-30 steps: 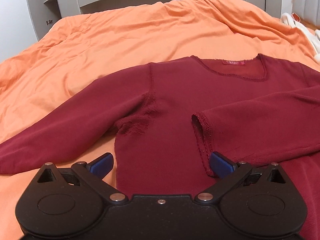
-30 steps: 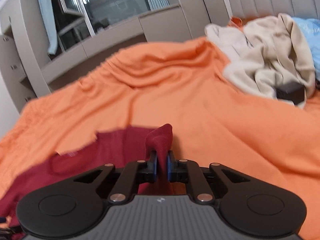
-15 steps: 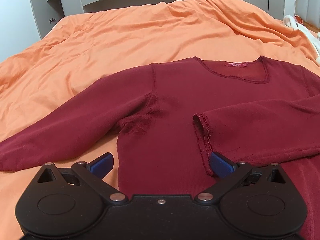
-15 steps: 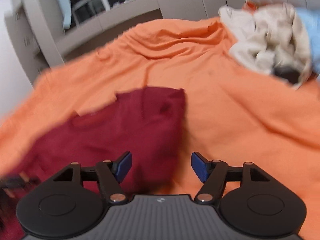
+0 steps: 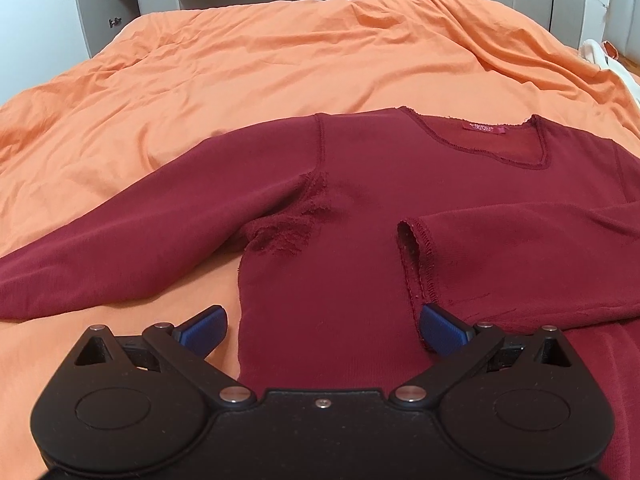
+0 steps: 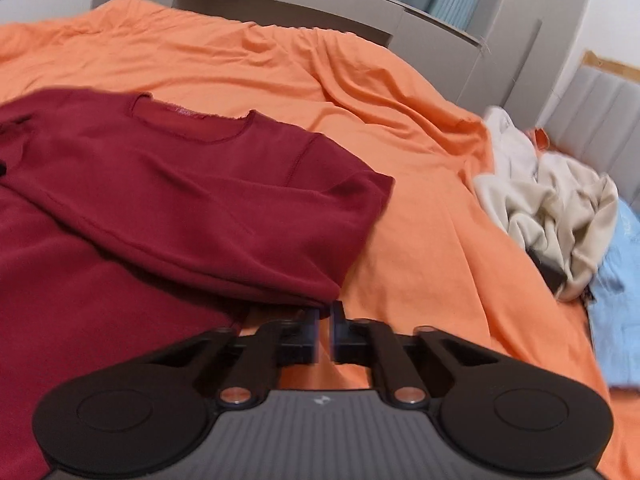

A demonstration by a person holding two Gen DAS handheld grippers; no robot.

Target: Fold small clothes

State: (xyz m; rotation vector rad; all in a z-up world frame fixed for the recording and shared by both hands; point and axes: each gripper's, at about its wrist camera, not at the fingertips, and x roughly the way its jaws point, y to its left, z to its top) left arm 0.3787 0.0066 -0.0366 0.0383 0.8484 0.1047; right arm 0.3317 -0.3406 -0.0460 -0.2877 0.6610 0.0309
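left gripper (image 5: pixel 322 330) hovered with fingers apart over the shirt (image 5: pixel 360 280) hem. right gripper (image 6: pixel 325 332) had fingers together, empty, just off the folded sleeve (image 6: pixel 240 216). the shirt lay flat on the bed (image 5: pixel 280 60). risk: the other sleeve (image 5: pixel 120 248) was unfolded; a careless drag could bunch the body.

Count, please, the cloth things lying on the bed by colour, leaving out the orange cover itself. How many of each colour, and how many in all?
Dark red: 1, the long-sleeved top spread flat, one sleeve folded across its front.
Cream: 1 crumpled heap; it may hold more than one piece, I cannot tell.
Light blue: 1 garment at the picture's edge.
Total: 3
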